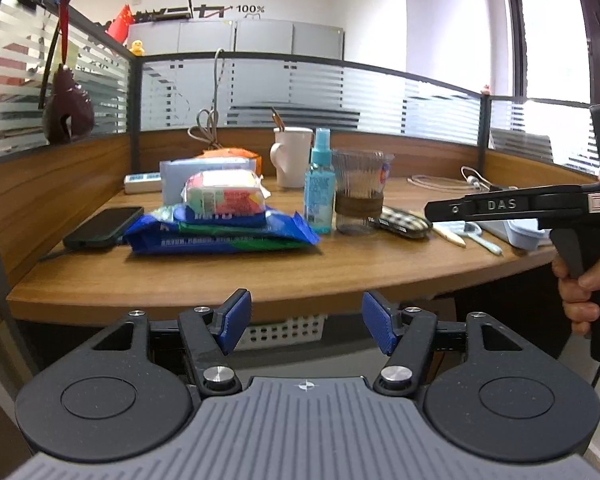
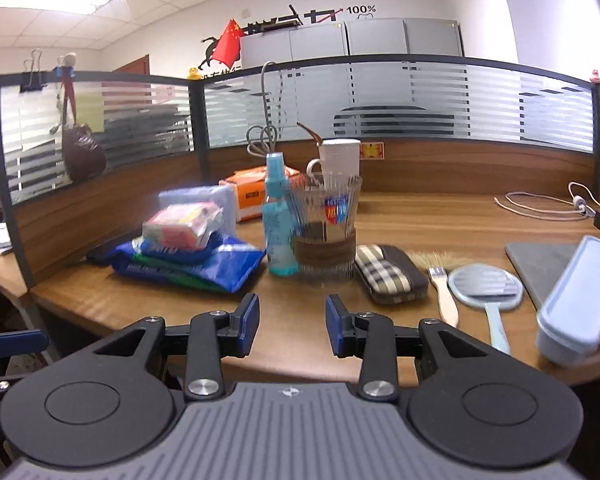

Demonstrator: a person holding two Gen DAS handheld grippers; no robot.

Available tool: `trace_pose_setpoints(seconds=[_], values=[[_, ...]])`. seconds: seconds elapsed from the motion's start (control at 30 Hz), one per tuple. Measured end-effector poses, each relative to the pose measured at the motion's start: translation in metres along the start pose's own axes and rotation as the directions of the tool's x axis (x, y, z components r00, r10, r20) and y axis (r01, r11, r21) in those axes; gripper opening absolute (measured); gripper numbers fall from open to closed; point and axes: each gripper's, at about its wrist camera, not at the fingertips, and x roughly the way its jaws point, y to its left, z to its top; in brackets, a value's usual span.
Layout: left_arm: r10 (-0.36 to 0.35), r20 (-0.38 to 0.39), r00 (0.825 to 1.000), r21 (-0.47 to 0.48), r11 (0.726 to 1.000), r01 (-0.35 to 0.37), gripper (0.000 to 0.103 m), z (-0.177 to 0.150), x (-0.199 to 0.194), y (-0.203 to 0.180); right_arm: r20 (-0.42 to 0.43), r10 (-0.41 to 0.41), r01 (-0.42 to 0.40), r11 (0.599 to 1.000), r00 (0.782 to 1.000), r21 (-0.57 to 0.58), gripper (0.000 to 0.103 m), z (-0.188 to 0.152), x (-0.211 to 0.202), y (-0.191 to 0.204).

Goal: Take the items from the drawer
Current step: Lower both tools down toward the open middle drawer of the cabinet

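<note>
My left gripper (image 1: 306,326) is open and empty, held at the wooden desk's (image 1: 228,276) front edge. A white perforated basket (image 1: 288,330) shows under the desk, between the pads. My right gripper (image 2: 292,330) is open and empty, just above the desk's (image 2: 148,304) front edge. Its body shows from the side in the left wrist view (image 1: 440,210), held by a hand. No drawer is in view. On the desk lie a blue wipes pack (image 1: 220,232) (image 2: 188,260) with a colourful packet (image 1: 224,194) on top.
A blue spray bottle (image 2: 278,220), ribbed glass (image 2: 326,228), white mug (image 1: 292,156), plaid case (image 2: 390,274), brush (image 2: 444,292), hand mirror (image 2: 486,286), pale blue box (image 2: 576,300) and black phone (image 1: 104,226) stand on the desk. Frosted partitions (image 1: 340,96) wall it in.
</note>
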Motion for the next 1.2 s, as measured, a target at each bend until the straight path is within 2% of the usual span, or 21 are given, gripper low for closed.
trace_pose_setpoints(seconds=[0.23, 0.5, 0.63, 0.97, 1.1, 1.2], values=[[0.006, -0.057, 0.998, -0.017, 1.0, -0.007, 0.065, -0.034, -0.014, -0.005, -0.05, -0.038, 0.039, 0.999, 0.998, 0.006, 0.045, -0.047, -0.022, 0.004], [0.03, -0.124, 0.992, -0.027, 0.999, -0.034, 0.065, -0.086, -0.017, -0.012, -0.153, -0.068, 0.07, 0.998, 0.986, 0.008, 0.045, -0.11, -0.028, 0.011], [0.032, -0.171, 0.985, -0.023, 0.999, -0.036, 0.065, -0.114, -0.013, -0.013, -0.178, -0.084, 0.091, 0.995, 0.98, 0.028, 0.045, -0.139, -0.028, 0.014], [0.037, -0.285, 0.958, -0.034, 0.998, -0.048, 0.065, -0.175, -0.002, -0.013, -0.277, -0.118, 0.137, 0.989, 0.953, 0.049, 0.045, -0.207, -0.023, 0.02], [0.039, -0.328, 0.944, -0.02, 0.999, -0.048, 0.065, -0.198, 0.004, -0.013, -0.31, -0.129, 0.152, 0.987, 0.942, 0.051, 0.045, -0.23, -0.017, 0.022], [0.04, -0.375, 0.926, -0.025, 0.998, -0.053, 0.065, -0.217, 0.014, -0.015, -0.348, -0.132, 0.16, 0.986, 0.928, 0.052, 0.045, -0.248, -0.011, 0.022]])
